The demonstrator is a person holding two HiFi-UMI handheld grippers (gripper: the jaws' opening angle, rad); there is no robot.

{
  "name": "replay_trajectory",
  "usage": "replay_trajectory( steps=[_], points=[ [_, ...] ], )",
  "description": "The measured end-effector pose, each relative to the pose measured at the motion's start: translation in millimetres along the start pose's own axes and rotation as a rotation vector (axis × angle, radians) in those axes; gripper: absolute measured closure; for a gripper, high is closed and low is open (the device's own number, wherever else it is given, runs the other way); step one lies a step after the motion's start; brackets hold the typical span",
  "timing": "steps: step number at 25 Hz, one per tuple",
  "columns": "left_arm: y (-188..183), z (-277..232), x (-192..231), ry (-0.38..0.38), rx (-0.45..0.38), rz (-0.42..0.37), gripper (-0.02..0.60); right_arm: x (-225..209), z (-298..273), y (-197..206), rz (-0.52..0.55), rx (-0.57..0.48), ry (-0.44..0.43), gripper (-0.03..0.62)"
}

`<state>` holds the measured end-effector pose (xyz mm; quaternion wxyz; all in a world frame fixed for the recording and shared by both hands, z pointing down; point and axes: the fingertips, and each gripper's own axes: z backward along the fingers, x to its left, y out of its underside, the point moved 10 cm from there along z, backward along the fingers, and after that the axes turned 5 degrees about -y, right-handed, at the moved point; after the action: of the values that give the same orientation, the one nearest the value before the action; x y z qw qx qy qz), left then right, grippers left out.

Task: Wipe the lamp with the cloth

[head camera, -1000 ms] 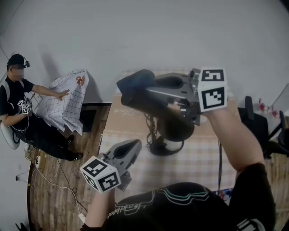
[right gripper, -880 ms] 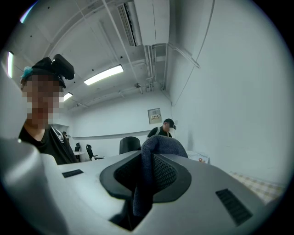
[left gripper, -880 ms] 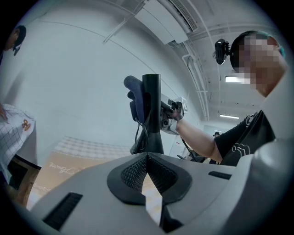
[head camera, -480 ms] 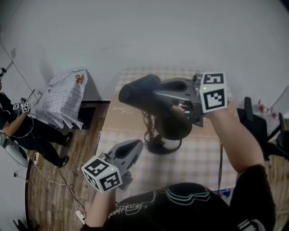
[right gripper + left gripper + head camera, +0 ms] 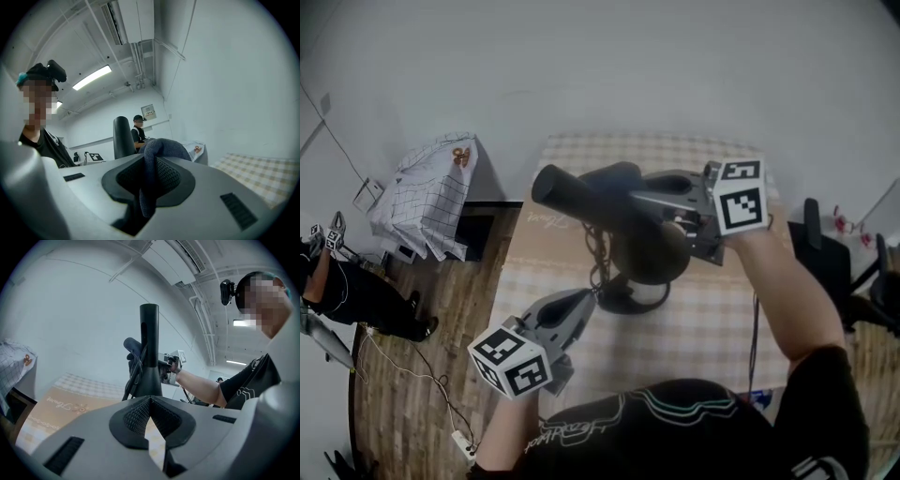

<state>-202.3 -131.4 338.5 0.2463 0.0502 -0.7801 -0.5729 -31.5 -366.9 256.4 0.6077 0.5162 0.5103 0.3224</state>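
Note:
A black lamp stands on the table: its round base [image 5: 630, 296] is under a bulbous body, and its tube-shaped head [image 5: 567, 195] points left. In the left gripper view its upright post [image 5: 149, 345] rises straight ahead. My right gripper [image 5: 630, 187] is up against the lamp's top, shut on a dark blue-grey cloth [image 5: 151, 173] that bulges out of its jaws; the lamp head [image 5: 123, 137] is just beyond. The cloth [image 5: 131, 346] also shows beside the post. My left gripper [image 5: 584, 300] hovers low, near the base's left side, shut and holding nothing.
The table [image 5: 717, 323] has a beige checked cover. A cable runs from the lamp base. On the wooden floor to the left stands furniture draped in a checked sheet [image 5: 431, 199]; a person [image 5: 333, 286] is at the far left edge. A dark chair [image 5: 825, 251] is on the right.
My right gripper and the cloth have shifted slightly along the lamp's top, and the lamp head now points further left. The person on the left has moved off towards the frame's edge.

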Motion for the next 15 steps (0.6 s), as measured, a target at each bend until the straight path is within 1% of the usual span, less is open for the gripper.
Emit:
replay_trajectory(
  steps=[5,15],
  points=[
    [1.9,-5.5,-5.8,0.004,0.006,0.001,0.581,-9.2,13.3,12.7,-0.037,0.003,0.028,0.536],
    [11.0,-9.9,-12.9,-0.003,0.024,0.016,0.581,-32.2,38.7,47.8,-0.108,0.027,0.113,0.537]
  ],
)
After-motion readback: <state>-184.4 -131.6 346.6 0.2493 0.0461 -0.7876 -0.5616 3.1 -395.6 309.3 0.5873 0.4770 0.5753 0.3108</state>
